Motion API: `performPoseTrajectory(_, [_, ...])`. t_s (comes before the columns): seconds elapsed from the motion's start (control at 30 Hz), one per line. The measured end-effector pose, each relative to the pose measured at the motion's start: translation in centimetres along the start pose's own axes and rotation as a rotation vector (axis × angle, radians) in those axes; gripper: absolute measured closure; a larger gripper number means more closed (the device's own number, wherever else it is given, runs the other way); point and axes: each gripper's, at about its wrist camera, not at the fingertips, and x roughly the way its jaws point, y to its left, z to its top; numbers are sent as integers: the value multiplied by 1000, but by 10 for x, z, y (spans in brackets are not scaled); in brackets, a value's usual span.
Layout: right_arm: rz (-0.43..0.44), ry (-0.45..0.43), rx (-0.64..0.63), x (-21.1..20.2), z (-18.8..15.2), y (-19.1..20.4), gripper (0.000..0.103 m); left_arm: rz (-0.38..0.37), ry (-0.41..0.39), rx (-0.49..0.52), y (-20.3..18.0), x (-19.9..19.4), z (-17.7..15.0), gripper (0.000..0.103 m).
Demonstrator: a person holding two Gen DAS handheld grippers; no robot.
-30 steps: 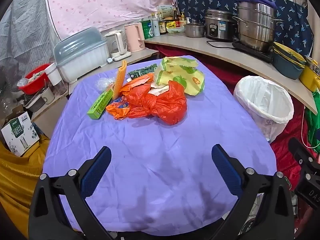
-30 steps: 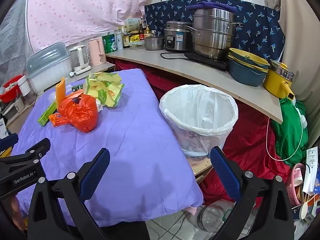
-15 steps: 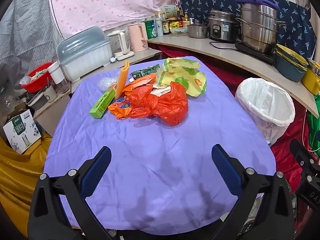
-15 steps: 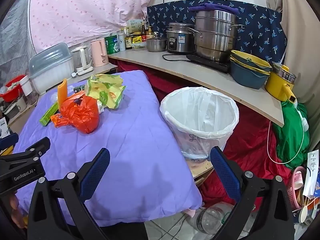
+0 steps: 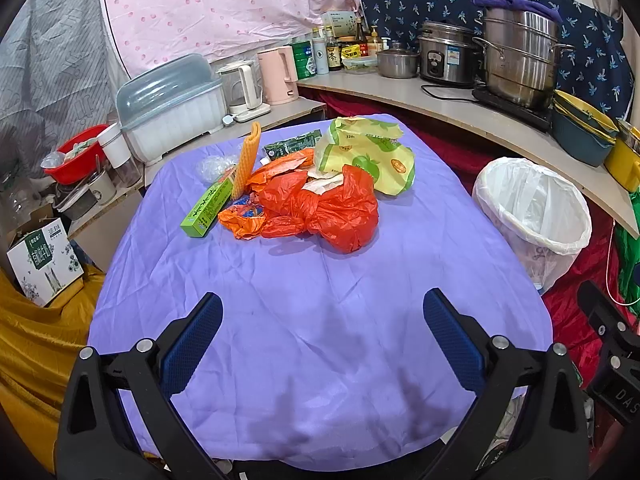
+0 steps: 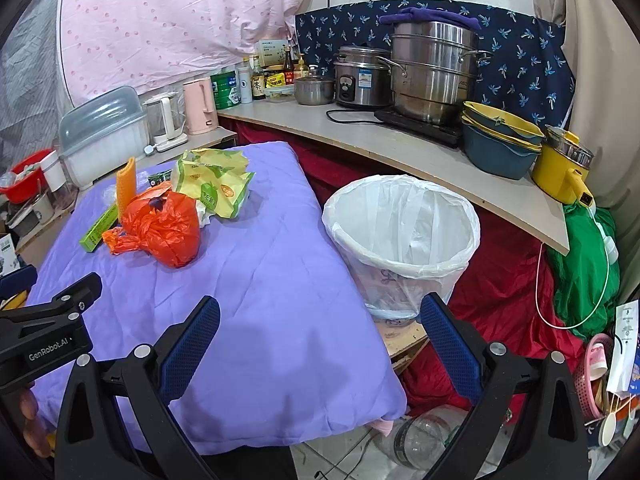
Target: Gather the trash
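A pile of trash lies at the far middle of the purple-covered table (image 5: 320,320): an orange plastic bag (image 5: 332,208), a yellow-green snack bag (image 5: 368,152), a green box (image 5: 206,208), an orange corrugated tube (image 5: 248,156), a dark green wrapper (image 5: 292,146) and clear plastic (image 5: 212,168). The pile also shows in the right wrist view, with the orange plastic bag (image 6: 164,228) nearest. A white-lined bin (image 6: 400,232) stands on the floor right of the table. My left gripper (image 5: 322,336) is open and empty over the near table. My right gripper (image 6: 318,336) is open and empty near the table's right edge.
A counter (image 6: 400,140) runs behind and to the right with steel pots (image 6: 432,68), bowls (image 6: 500,140), kettles (image 5: 276,74) and bottles. A dish box (image 5: 172,104) stands at the back left. A cardboard box (image 5: 44,266) sits left. A plastic bottle (image 6: 416,436) lies on the floor.
Both grippers have lifted and shifted slightly; the trash pile and the bin sit a little lower in view. Both stay open and empty.
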Motion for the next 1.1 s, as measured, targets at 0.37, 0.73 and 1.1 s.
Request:
performPoseTrajectory(0.37, [-6,4,0,1,-3,-1,7,-5,5,9,-3,2,1,7])
performPoseTrajectory(0.73, [-13,0,2,-1,-2,-2,7,-7,10,16,-8,5,-1,7])
performPoseTrajectory(1.1, [-17,-1,5,0,-2,-3,7,-7,8,17,-9,5,-2,7])
